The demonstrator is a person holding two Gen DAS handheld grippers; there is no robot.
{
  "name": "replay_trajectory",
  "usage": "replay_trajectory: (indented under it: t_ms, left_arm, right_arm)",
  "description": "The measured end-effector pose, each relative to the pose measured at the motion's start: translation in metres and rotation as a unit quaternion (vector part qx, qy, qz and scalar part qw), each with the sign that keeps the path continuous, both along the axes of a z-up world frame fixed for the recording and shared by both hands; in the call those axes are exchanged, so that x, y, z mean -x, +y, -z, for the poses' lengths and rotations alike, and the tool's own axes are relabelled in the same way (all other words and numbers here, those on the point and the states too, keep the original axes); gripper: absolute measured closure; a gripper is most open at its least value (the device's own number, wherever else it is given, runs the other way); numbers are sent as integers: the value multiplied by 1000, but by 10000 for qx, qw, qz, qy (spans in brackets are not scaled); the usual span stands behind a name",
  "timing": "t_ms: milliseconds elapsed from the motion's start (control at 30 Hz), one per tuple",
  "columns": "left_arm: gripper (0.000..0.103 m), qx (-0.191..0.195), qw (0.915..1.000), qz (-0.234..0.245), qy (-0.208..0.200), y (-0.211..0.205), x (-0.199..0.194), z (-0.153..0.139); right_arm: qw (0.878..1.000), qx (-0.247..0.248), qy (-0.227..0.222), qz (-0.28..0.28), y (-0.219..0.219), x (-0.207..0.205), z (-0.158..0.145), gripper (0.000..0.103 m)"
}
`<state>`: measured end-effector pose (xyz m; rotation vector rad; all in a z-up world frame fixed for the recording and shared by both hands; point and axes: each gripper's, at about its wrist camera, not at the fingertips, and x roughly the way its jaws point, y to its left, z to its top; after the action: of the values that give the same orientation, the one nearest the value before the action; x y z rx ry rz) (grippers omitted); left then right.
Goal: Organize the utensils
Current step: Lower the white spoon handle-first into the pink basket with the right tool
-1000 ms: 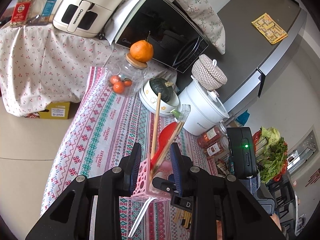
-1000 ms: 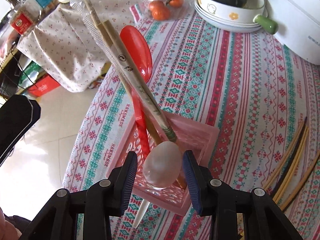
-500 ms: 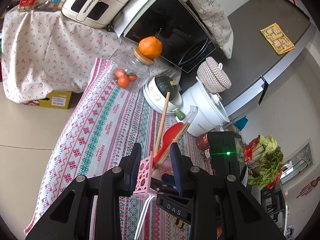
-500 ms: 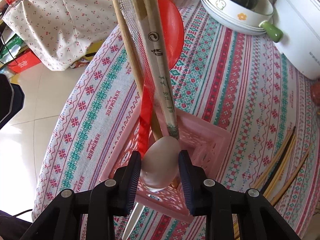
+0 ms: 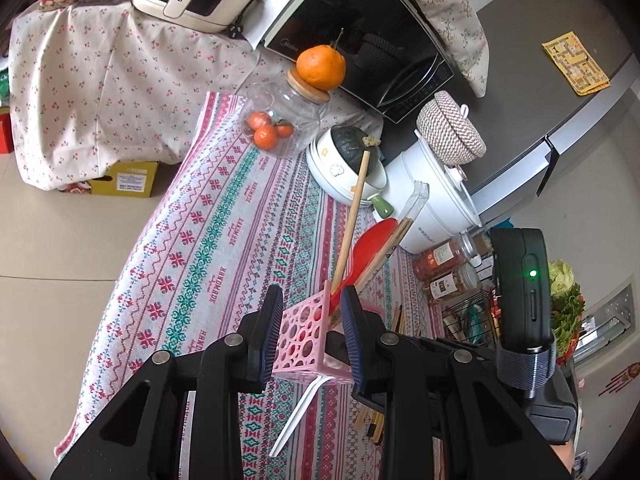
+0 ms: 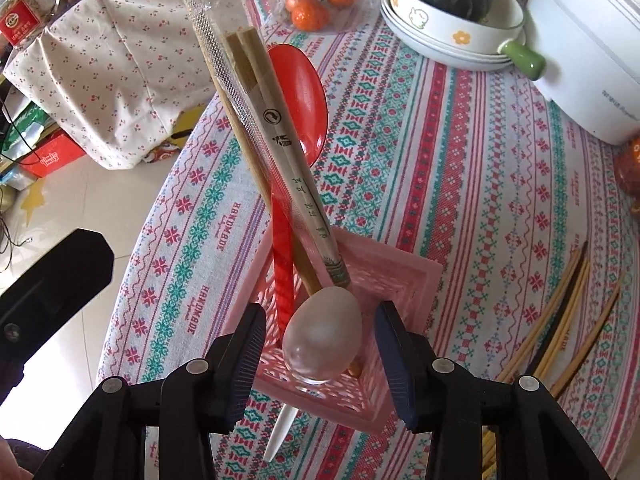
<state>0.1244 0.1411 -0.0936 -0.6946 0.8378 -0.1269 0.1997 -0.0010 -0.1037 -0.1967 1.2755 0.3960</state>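
Note:
My left gripper [image 5: 312, 328] is shut on the wall of a pink perforated utensil holder [image 5: 298, 340], holding it over the patterned tablecloth. In the holder stand a red spoon [image 6: 298, 92], wrapped chopsticks [image 6: 288, 152] and a bare wooden chopstick [image 5: 354, 216]. A pale translucent spoon [image 6: 322, 332] sits bowl-up in the holder [image 6: 404, 280]. My right gripper [image 6: 320, 344] straddles that bowl from above. Its jaws are opening, and a gap shows on each side of the bowl. A white handle [image 6: 280, 432] pokes out below the holder.
Several loose chopsticks [image 6: 560, 320] lie on the cloth to the right. Stacked bowls with a dark squash [image 5: 348, 160], a white cooker [image 5: 432, 196] and a glass jar of oranges [image 5: 276, 120] stand at the far end. The table edge [image 5: 132, 280] drops to the floor on the left.
The right jaws pinched in on the pale spoon's bowl, then spread wide off it. The left gripper stayed clamped on the holder while its view tilted slightly.

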Motion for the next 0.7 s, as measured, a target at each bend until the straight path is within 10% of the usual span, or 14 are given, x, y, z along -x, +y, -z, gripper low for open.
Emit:
replay_trajectory:
  t_ms: [700]
  left_arm:
    - [71,465,9937,-176,1004,12,-7,37]
  right_arm:
    - [9967,726,52,-359,23,-1,20,64]
